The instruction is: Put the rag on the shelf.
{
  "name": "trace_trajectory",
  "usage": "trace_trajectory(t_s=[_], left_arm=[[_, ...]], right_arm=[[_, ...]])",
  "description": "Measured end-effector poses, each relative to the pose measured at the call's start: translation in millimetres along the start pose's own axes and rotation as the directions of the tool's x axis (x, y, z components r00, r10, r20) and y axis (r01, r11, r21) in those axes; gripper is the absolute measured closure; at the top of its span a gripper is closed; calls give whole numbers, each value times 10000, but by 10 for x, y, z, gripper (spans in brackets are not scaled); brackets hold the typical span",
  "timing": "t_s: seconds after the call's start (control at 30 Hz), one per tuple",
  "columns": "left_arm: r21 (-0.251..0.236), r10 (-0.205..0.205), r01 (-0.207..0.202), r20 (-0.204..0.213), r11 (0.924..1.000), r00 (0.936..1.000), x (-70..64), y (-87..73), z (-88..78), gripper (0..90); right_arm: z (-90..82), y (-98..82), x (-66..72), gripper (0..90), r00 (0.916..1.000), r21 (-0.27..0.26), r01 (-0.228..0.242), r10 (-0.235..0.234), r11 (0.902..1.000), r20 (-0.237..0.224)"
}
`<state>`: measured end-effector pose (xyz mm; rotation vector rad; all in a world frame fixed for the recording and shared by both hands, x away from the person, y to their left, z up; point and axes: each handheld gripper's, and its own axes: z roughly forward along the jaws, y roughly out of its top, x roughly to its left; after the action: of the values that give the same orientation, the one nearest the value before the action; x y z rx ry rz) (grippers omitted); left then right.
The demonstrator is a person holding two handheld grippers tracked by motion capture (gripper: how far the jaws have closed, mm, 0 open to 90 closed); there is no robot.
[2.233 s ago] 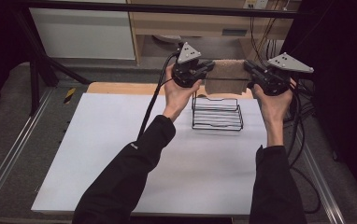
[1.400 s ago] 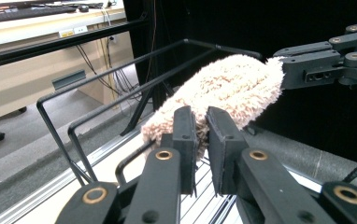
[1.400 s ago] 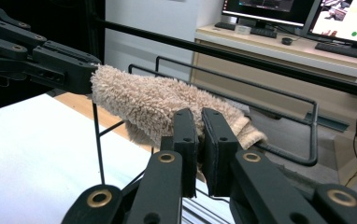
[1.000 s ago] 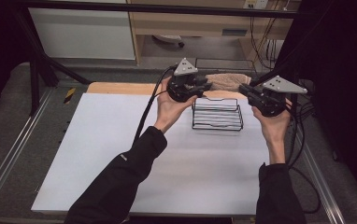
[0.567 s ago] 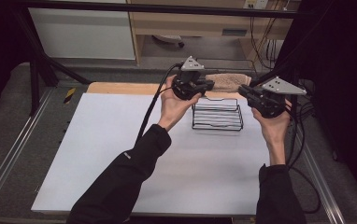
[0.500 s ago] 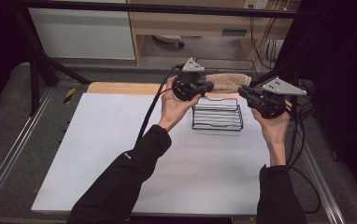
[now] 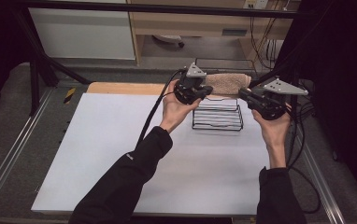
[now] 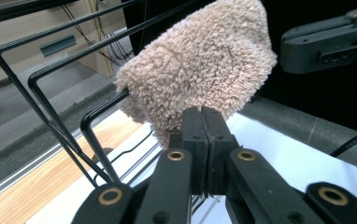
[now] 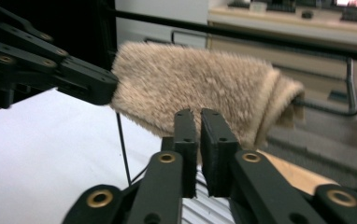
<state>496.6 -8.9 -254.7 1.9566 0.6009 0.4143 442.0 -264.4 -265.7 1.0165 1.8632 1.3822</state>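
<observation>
Towel (image 7: 227,84), beige, fluffy, folded. It is slung between the two grippers above the far top edge of the wire rack (image 7: 217,116), which stands on the white tabletop (image 7: 120,154).

Left gripper (image 7: 205,89): jaws shut together, pinching the towel's near lower corner. In the left gripper view the towel (image 8: 200,70) bulges up and ahead of the jaw tips, with the rack's (image 8: 50,107) upright loops just left of the jaws.

Right gripper (image 7: 243,94): jaws drawn in on the towel's other end. In the right gripper view the towel (image 9: 195,93) runs crosswise just past the tips. A thin gap shows between the jaws there, yet the hem sits in it; I judge it gripped.

Key relation: towel's long axis runs jaw to jaw, roughly in line with the rack's top wires, and sits above and slightly beyond them. Both hands equally near, one per end.

Judgement: next move is lowering both ends evenly so the towel drapes over the top wire. Risk: fabric snagging on a loop, or one end dropping first.
</observation>
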Motion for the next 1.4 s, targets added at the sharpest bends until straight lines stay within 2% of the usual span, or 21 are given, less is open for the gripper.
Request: trace_trajectory(t_s=[0.07,0.2,0.33,0.47,0.63,0.73,0.8,0.87,1.0,1.13,1.2,1.4], left_arm=[[35,21,-21,-59,10000,10000,7,-9,19,883],[114,4,-2,-188,9999,9998,20,-31,80,863],[95,21,-20,-183,10000,9998,27,-57,94,841],[107,-24,25,-148,9999,9999,26,-77,44,800],[98,-166,167,-100,9998,9998,17,-118,-80,722],[77,-187,187,-79,9998,9998,13,-167,-168,668],[220,-248,247,27,9995,9997,14,-212,-222,621],[284,-242,243,-36,9993,9997,12,-259,-267,585],[413,-255,259,-99,9988,9996,21,-390,-367,516],[356,-474,475,-27,9982,9989,58,-573,-491,423],[510,-408,412,-95,9978,9991,67,-648,-544,381],[748,-452,470,-249,9961,9987,109,-919,-756,290]], right_arm=[[43,-43,-23,894,9998,249,-140,136,9996,176],[139,-113,-85,895,9983,429,-326,305,9985,496],[155,-138,-94,868,9979,349,-379,360,9987,542],[91,-145,-68,806,9984,218,-397,388,9990,420],[-7,-143,-14,707,9985,50,-464,463,9989,280],[-48,-148,29,602,9984,106,-519,516,9986,213],[-71,-157,54,539,9984,108,-539,538,9985,169],[-82,-168,74,480,9982,152,-585,582,9982,172],[-104,-201,128,374,9982,193,-595,593,9980,101],[-113,-252,197,235,9982,338,-597,595,9976,78],[-118,-287,225,186,9978,403,-655,655,9970,4],[-130,-393,297,106,9946,462,-968,984,9942,-333]])
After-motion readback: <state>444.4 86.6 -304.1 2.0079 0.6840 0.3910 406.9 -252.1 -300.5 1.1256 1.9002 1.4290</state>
